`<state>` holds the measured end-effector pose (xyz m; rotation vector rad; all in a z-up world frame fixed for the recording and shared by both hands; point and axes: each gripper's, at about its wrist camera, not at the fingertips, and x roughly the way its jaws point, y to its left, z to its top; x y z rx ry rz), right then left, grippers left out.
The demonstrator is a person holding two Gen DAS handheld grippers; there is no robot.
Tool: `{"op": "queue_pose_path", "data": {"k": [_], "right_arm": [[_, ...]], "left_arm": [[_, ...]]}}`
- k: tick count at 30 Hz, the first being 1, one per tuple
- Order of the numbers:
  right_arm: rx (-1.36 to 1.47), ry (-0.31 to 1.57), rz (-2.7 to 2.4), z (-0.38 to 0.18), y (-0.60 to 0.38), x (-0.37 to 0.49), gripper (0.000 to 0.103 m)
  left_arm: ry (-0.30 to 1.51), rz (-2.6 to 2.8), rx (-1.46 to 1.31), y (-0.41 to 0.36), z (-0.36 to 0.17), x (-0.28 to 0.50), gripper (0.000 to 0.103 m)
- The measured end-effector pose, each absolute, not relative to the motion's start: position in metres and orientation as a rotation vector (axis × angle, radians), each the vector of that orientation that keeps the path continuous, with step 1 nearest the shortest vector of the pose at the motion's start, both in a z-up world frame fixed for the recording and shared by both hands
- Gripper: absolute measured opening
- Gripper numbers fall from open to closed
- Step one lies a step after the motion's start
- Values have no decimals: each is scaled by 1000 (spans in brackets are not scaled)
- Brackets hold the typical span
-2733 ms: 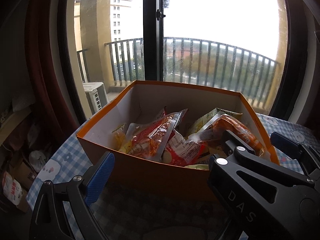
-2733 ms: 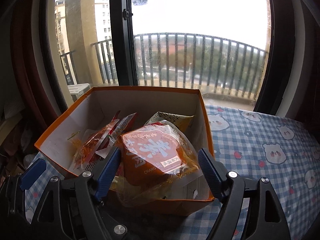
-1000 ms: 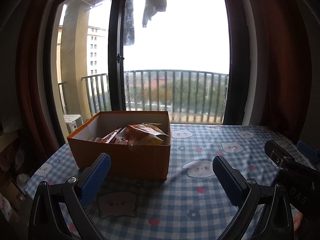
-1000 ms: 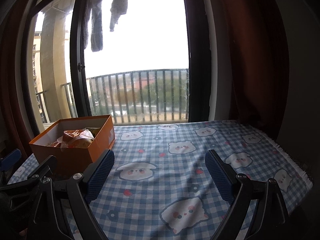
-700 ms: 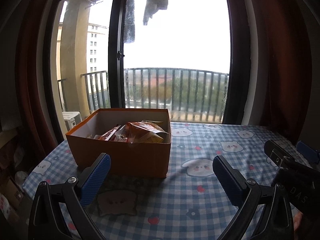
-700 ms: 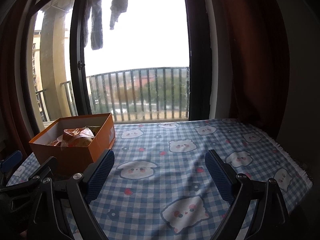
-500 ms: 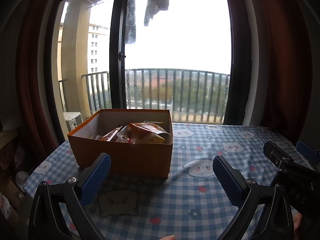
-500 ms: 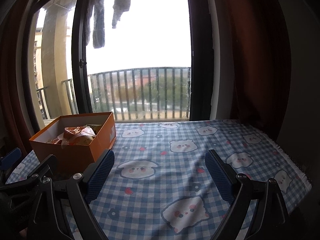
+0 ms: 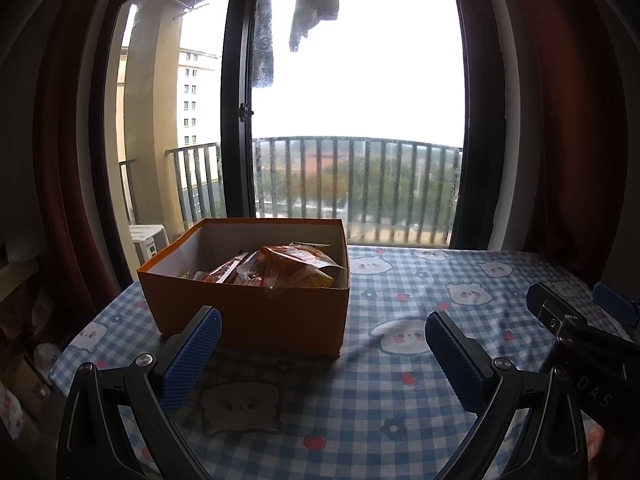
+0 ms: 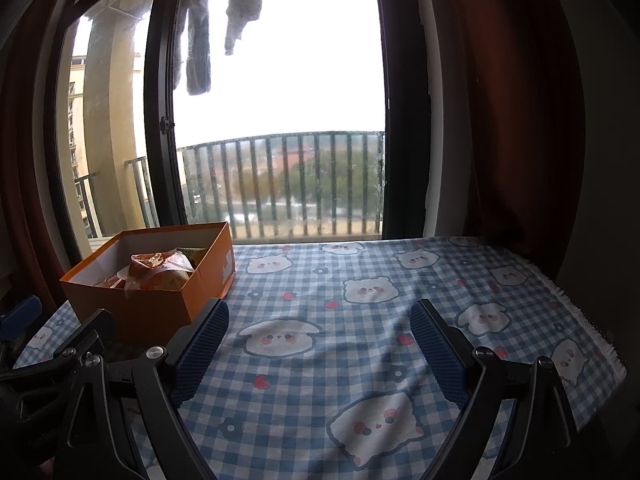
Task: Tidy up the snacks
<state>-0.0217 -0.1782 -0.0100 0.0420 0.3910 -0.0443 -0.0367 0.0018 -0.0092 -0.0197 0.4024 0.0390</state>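
Observation:
An orange cardboard box stands on the table's left side, heaped with snack packets in orange and yellow wrappers. In the right wrist view the same box sits at the left with the packets poking above its rim. My left gripper hangs open just short of the box's near wall, nothing between its blue pads. My right gripper is open over bare cloth, to the right of the box. Each gripper's black frame shows at the edge of the other's view.
A blue checked tablecloth with bear faces covers the table; its fringed right edge drops off. Behind stand a glass balcony door, railing and dark red curtains. Clutter lies on the floor at the left.
Both grippers have pulled back from right above the box to well in front of it. Over the last second they hold almost still, open, with only a slight shift in view.

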Motion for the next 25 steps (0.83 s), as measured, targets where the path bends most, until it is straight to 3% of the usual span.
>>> {"op": "queue_pose_path", "data": {"k": [25], "right_arm": [[39, 395, -47, -10, -179, -23, 94]], "left_arm": [[406, 32, -19, 2, -10, -38, 103]]}}
